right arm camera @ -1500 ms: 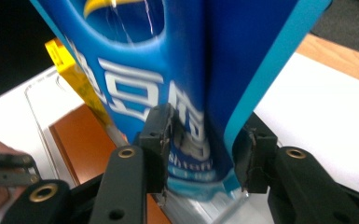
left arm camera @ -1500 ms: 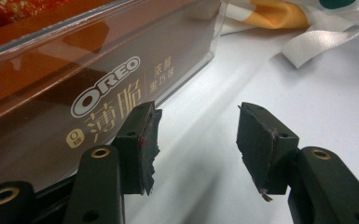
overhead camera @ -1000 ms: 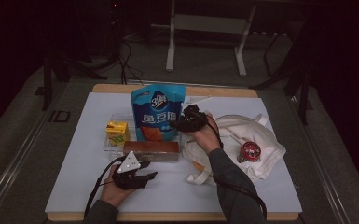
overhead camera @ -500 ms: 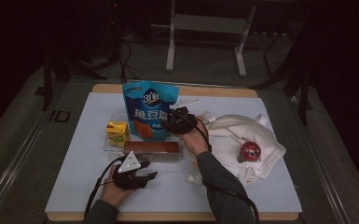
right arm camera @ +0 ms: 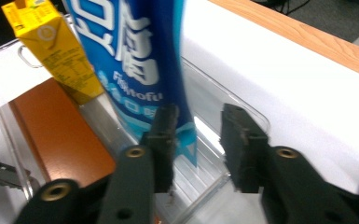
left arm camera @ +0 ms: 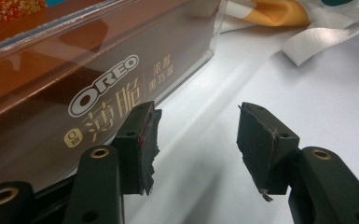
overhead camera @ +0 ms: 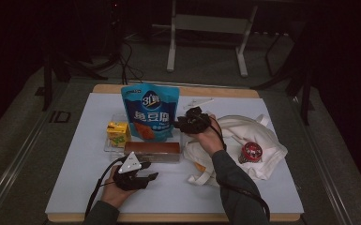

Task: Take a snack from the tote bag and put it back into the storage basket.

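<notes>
Blue snack pouch (overhead camera: 151, 111) now stands upright at the back of the clear tray (overhead camera: 109, 149); a second ago it sat further right and higher, level with the right gripper (overhead camera: 186, 123), so it has been carried left and lowered into the tray

Right gripper view: the pouch's lower corner (right arm camera: 179, 126) sits between the jaws, the left pad against it, a visible gap to the right pad. Jaws have just been closing, but the far pad isn't pressing yet, so reads as not clamped at this instant. Whether the pouch stands on its own or leans on the pad can't be told

Also in the tray: yellow juice carton (overhead camera: 117, 132) upright at the left, brown Oreo box (overhead camera: 152, 151) lying along the front edge

Left gripper (overhead camera: 136, 178) parked on the table near the box front, same spot as a second ago, jaws apart with nothing between them (left arm camera: 193, 144)

White tote bag (overhead camera: 258, 140) lies right of the tray with a red-lidded round item (overhead camera: 250, 151) on it

Judgement: pouch placement is basically done; open risk is the tall pouch tipping once the right gripper backs off
</notes>
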